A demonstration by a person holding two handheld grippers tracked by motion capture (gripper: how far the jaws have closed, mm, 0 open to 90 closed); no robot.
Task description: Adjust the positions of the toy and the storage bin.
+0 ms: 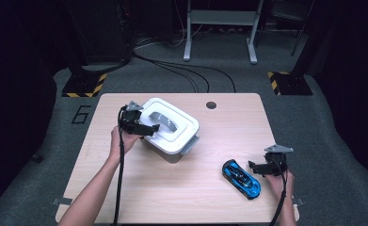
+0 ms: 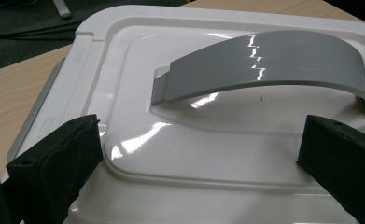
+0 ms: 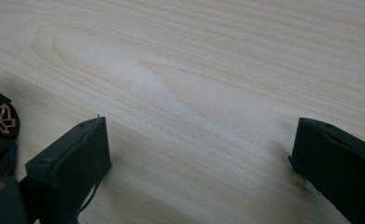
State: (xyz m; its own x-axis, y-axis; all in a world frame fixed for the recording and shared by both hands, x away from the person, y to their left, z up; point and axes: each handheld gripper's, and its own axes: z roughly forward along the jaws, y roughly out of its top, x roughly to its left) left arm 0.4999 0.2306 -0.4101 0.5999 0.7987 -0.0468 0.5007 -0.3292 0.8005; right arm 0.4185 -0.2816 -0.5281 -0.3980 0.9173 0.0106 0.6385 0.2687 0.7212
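High view: left gripper [image 1: 146, 128], jaws spread, over white lidded box [image 1: 172, 141] at table's far left, grey handle [image 2: 264, 65] crosswise just ahead; right gripper [image 1: 259, 168] likewise spread, probably empty, beside blue toy car [image 1: 241, 178].

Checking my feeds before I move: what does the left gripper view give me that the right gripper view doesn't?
Left gripper view alone: the white box lid with its arched grey handle, close ahead of the open left gripper. Right gripper view alone: bare table between the open right gripper jaws, and a wheel of the blue toy car at the left edge. Shared: black jaws spread wide, gripping nothing, above the light wooden tabletop.
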